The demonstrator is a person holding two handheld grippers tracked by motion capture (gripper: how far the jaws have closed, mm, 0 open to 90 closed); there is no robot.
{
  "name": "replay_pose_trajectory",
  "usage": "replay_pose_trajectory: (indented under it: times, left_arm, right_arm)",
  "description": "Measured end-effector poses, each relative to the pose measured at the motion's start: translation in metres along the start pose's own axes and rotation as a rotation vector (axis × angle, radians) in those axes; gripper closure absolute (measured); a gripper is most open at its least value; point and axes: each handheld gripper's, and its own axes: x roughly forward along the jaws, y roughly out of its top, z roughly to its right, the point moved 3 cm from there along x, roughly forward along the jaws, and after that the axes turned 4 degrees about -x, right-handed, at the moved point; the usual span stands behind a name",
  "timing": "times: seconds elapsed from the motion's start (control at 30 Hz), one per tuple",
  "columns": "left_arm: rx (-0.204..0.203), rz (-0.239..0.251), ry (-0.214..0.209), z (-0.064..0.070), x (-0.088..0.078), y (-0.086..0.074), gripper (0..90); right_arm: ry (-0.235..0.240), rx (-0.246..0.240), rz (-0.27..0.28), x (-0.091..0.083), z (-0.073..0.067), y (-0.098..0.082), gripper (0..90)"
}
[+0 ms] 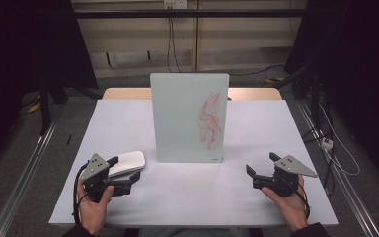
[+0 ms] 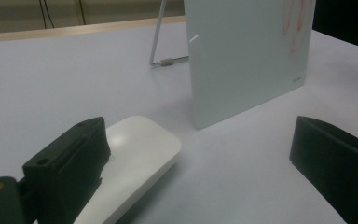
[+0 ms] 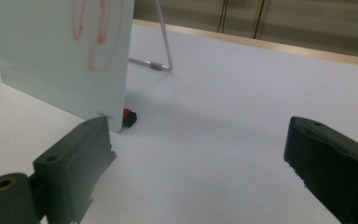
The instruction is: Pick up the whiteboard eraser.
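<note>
Left gripper (image 1: 123, 174): held in the person's left hand (image 1: 93, 207) at the near left of the table (image 1: 128, 123). Jaws stand wide apart. In the left gripper view one jaw overlaps the near end of the white eraser; the other jaw stands well clear of it over bare table. The pads do not press on it, so nothing is gripped.

White eraser (image 1: 126, 162): flat white block with rounded corners and a dark underside, lying on the table just left of the board's lower left corner, apart from the board.

Right gripper (image 1: 262, 169): held in the person's right hand (image 1: 290, 205) at the near right of the table. Jaws wide apart, bare table between them, nothing held.

Whiteboard (image 1: 182, 116): pale glass panel standing near upright at mid-table on a thin metal strut (image 3: 165, 42) behind it. Red scribble (image 1: 211, 120) marks its right half.

Small red and black object (image 3: 128, 117): sits on the table at the board's lower corner, seen in the right gripper view; its kind cannot be told.

Table edge: a wooden strip (image 1: 254, 93) shows at the far side behind the board.
</note>
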Motion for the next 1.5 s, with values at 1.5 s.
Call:
replay_pose_trajectory:
  times: [1.5]
  left_arm:
    - [0.006,-0.085,-0.067,-0.013,0.0,0.013,7.4]
  right_arm:
    - [0.061,0.003,-0.042,0.009,-0.003,0.001,6.9]
